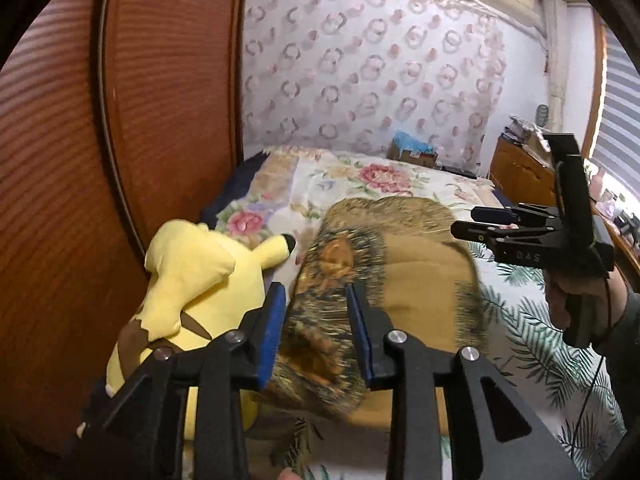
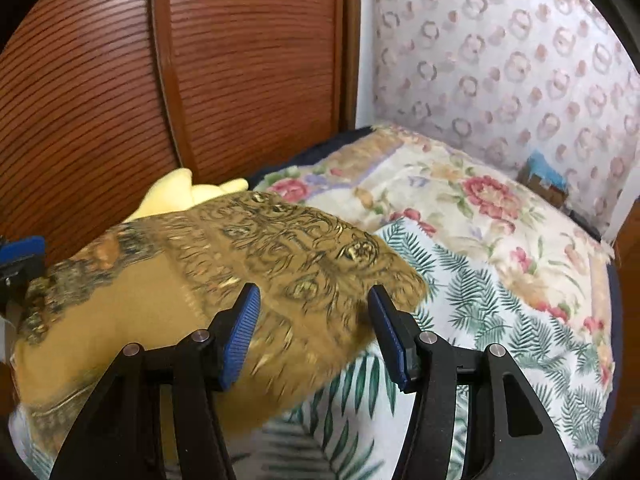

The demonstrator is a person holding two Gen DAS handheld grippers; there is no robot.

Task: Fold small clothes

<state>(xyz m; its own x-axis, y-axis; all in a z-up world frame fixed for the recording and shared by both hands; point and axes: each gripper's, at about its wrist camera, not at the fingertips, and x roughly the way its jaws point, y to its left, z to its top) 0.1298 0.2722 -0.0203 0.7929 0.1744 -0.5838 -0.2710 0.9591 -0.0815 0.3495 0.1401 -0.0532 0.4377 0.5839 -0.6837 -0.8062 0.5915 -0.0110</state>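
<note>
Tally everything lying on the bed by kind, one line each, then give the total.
Garments: 1, the golden-brown patterned cloth
Plush toys: 1, the yellow plush
Boxes: 1, the blue-topped box at the far end by the wall
Total: 3
Both the left gripper and the right gripper are open above the cloth, holding nothing.

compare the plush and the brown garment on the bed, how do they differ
The plush is plain yellow with brown patches; the garment is mustard brown with a dark ornate print. The plush is stuffed and bulky, lying against the wooden door; the garment is thin cloth, spread rumpled further from the door. The plush sits outside the left gripper, while the garment lies under its open jaws. Both rest on the bed.
</note>
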